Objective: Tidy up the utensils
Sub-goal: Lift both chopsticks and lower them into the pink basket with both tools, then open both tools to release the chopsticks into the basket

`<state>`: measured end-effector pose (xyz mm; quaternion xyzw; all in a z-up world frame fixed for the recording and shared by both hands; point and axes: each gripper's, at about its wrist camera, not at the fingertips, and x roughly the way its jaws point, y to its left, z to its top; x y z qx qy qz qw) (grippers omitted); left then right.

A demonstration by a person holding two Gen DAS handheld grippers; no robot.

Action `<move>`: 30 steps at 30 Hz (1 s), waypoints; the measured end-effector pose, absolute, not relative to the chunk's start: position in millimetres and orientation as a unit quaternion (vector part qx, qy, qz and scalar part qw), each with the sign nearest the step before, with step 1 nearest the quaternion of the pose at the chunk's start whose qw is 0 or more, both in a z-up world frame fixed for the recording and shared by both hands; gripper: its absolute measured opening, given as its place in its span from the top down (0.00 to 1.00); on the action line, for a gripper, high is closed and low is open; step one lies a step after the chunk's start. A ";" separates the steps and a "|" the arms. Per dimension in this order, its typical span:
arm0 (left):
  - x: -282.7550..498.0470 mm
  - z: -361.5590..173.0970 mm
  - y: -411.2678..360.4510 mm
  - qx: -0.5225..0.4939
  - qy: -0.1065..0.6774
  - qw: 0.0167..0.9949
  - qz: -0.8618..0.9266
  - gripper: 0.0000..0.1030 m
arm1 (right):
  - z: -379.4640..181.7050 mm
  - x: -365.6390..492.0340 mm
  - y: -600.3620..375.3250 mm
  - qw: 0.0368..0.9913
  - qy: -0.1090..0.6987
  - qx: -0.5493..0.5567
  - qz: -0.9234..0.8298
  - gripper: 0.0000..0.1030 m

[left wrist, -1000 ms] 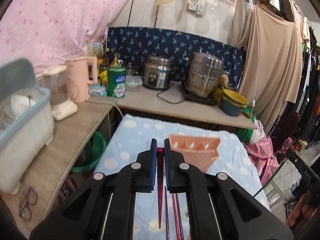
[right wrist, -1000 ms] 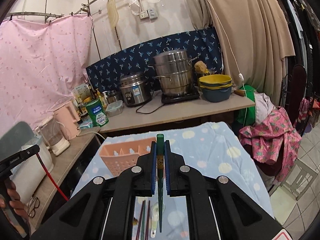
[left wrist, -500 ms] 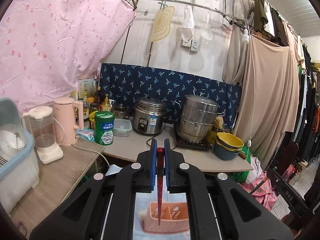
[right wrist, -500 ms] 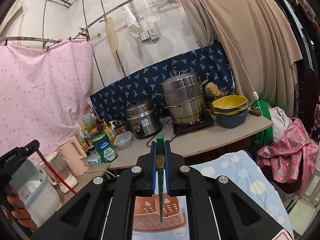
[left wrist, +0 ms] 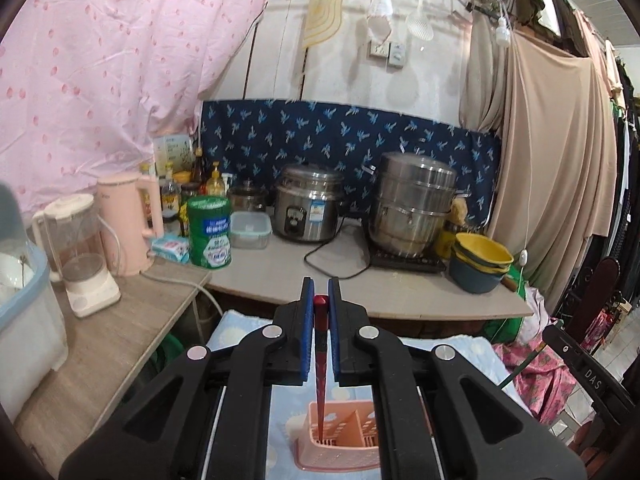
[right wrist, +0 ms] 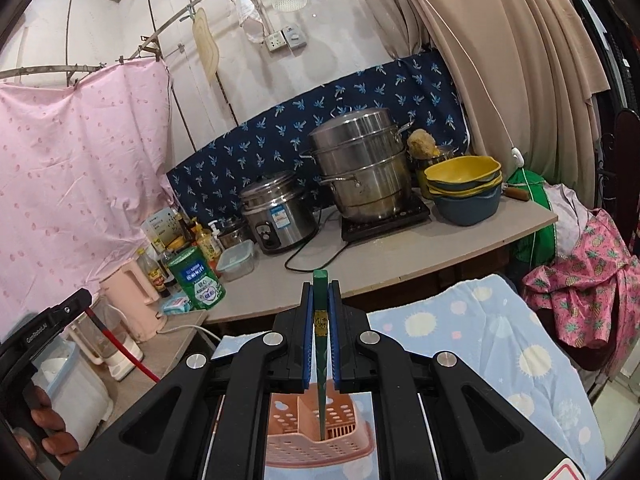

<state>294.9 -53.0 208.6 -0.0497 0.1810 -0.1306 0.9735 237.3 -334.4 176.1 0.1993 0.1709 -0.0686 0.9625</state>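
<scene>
My left gripper (left wrist: 320, 304) is shut on a red chopstick (left wrist: 320, 364) that hangs upright, tip down inside the left compartment of the pink perforated utensil basket (left wrist: 344, 452). My right gripper (right wrist: 321, 300) is shut on a green chopstick (right wrist: 321, 344), also upright, with its tip down in the basket (right wrist: 296, 440). In the right wrist view the left gripper's body (right wrist: 44, 324) and its red chopstick (right wrist: 124, 354) show at the far left. The basket stands on a blue cloth with pale spots (right wrist: 500, 340).
Behind the cloth runs a counter (left wrist: 400, 292) with a rice cooker (left wrist: 310, 208), a steel steamer pot (left wrist: 414, 204), stacked yellow and blue bowls (left wrist: 480, 268) and a green tin (left wrist: 210, 232). A side shelf on the left holds a blender (left wrist: 80, 256), a pink kettle (left wrist: 128, 220) and a plastic bin (left wrist: 24, 300).
Both grippers have tilted down and dropped toward the basket. The chopstick tips now reach into its compartments. One second ago they were near the cloth, over other utensils lying there.
</scene>
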 end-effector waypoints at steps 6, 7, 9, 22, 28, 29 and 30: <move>302.3 184.0 -37.9 -0.057 0.211 0.968 -0.120 0.93 | 154.9 245.9 -330.1 0.959 0.203 0.184 -0.070 0.92; 301.0 181.8 -35.3 -0.059 0.213 0.968 -0.122 0.93 | 152.4 244.6 -328.7 0.960 0.203 0.181 -0.073 0.88; 296.9 178.5 -32.6 -0.057 0.214 0.967 -0.123 0.84 | 151.0 239.3 -325.6 0.961 0.201 0.170 -0.085 0.75; 214.8 106.5 -3.2 -0.018 0.254 0.960 -0.118 0.34 | 118.8 127.8 -300.3 0.968 0.197 0.122 -0.099 0.42; 168.3 36.8 5.6 -0.006 0.324 0.939 -0.120 0.34 | 55.3 67.0 -287.5 0.947 0.268 0.145 -0.097 0.41; 161.3 26.3 7.2 -0.008 0.338 0.933 -0.123 0.34 | 44.9 57.4 -285.4 0.943 0.280 0.152 -0.097 0.41; 154.9 16.6 8.5 -0.010 0.351 0.928 -0.126 0.34 | 35.1 48.3 -282.8 0.939 0.292 0.157 -0.097 0.42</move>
